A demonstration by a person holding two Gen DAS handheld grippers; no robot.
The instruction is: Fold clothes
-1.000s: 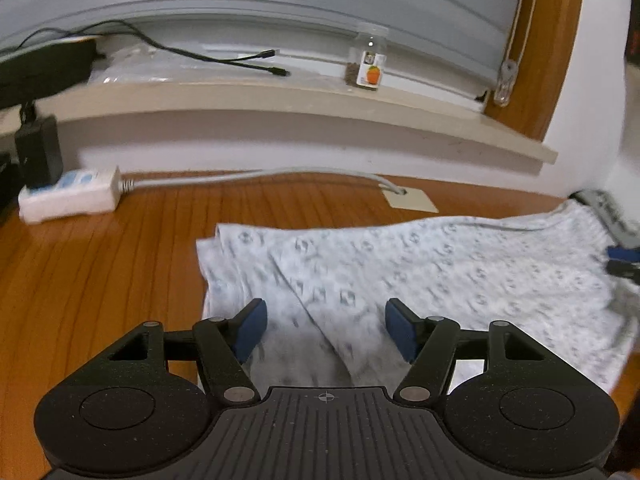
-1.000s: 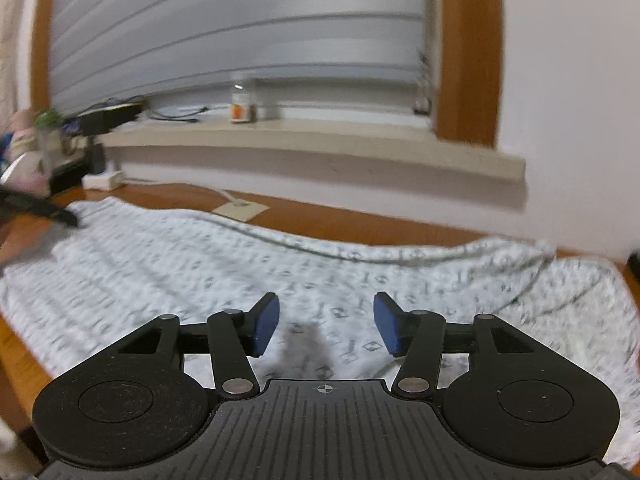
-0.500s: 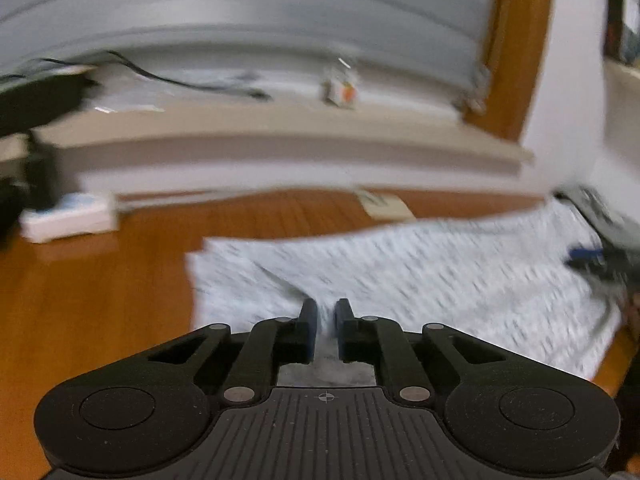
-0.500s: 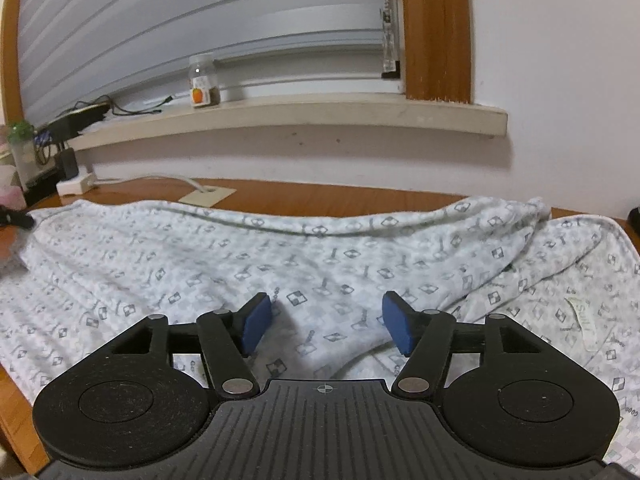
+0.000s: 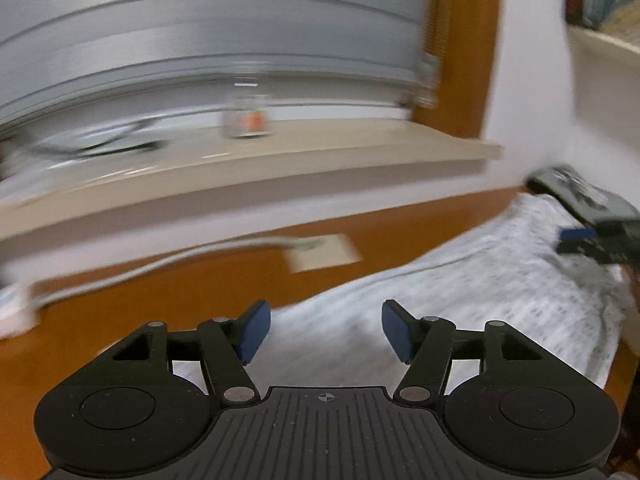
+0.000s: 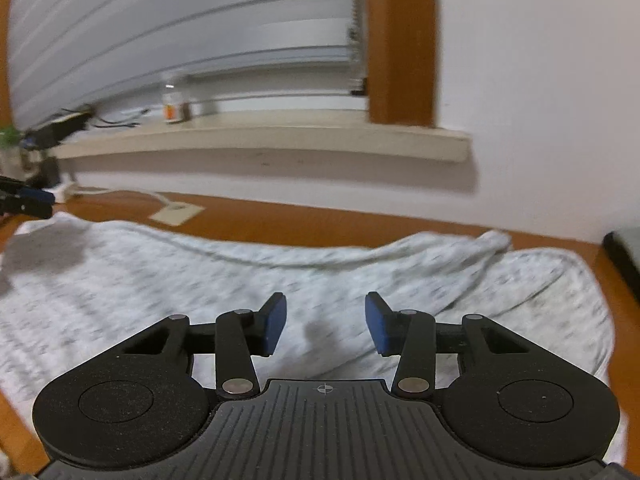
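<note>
Left wrist view: the left gripper [image 5: 325,330] hangs above the near edge of the patterned garment [image 5: 472,292]; its jaws are opening, nothing between the blue pads [image 5: 253,330]; the cloth lies flat on the wooden table [image 5: 120,312], apparently released to settle; a white cable [image 5: 132,272] runs to a plate beneath the window sill [image 5: 280,156]; the view is blurred.

Right wrist view: the right gripper [image 6: 325,326] hovers over the garment [image 6: 160,276]; its jaws are closing, pads clear of the cloth, probably preparing a pinch; a small bottle [image 6: 175,102] stands on the sill below grey blinds [image 6: 180,28].
</note>
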